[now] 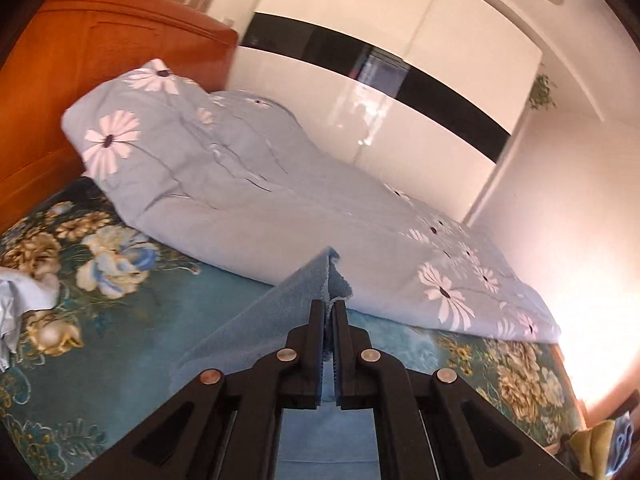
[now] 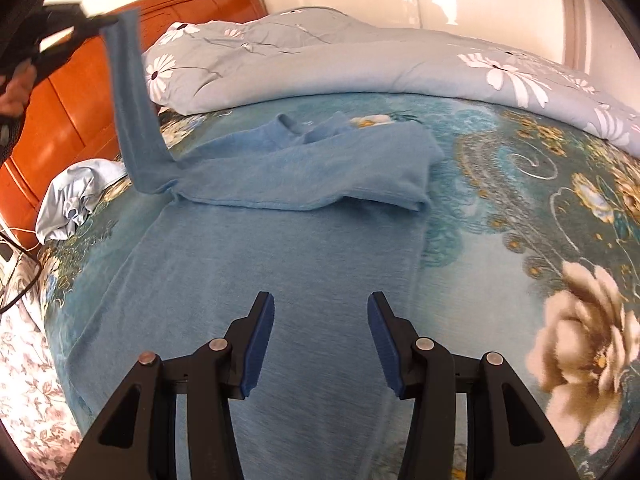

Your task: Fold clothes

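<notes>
The left gripper (image 1: 329, 308) has its two fingers pressed together on the end of a sleeve (image 2: 134, 112). That sleeve belongs to the blue sweater (image 2: 280, 240), and it is pulled up tall and tight above the sweater. The right gripper (image 2: 321, 312) hangs over the sweater's lower half with its fingers spread apart, and nothing is between them.

The sweater lies flat on the flowery bedspread (image 2: 520, 184). Its other sleeve already looks folded across its chest. A grey quilt with daisies (image 2: 400, 64) is piled behind the sweater, near the orange headboard (image 2: 80, 92). A crumpled pale cloth (image 2: 68, 200) sits just beside the sweater, on the lifted sleeve's side.

What could go wrong? The sleeve is pinched only at its tip, so it might slip out. Also, nothing holds the sweater down, so a strong pull could drag it and mess up the folded part.
</notes>
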